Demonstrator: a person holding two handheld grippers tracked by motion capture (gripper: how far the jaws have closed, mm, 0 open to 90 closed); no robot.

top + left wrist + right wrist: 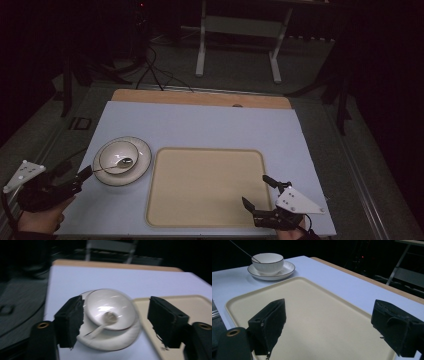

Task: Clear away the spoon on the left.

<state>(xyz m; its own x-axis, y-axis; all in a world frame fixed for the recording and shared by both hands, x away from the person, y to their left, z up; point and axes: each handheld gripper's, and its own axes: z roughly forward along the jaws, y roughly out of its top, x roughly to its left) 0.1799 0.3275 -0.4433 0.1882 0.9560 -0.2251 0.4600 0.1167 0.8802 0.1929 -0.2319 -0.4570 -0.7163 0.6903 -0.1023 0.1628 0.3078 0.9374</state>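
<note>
Two grippers are in play, and both have their jaws spread with nothing between them. Your left gripper (86,173) sits at the near left of the table, aimed at the white bowl (118,156) that stands on a saucer (143,162) just left of the beige tray (205,187). A spoon (103,323) rests in the bowl, its handle leaning out toward you over the near-left rim. Your right gripper (260,192) hovers over the tray's near right corner. You look to be on the approach, before any grasp. Next, ease the left jaws forward to straddle the saucer rim or spoon handle, then close gently; the stack could slide.
</note>
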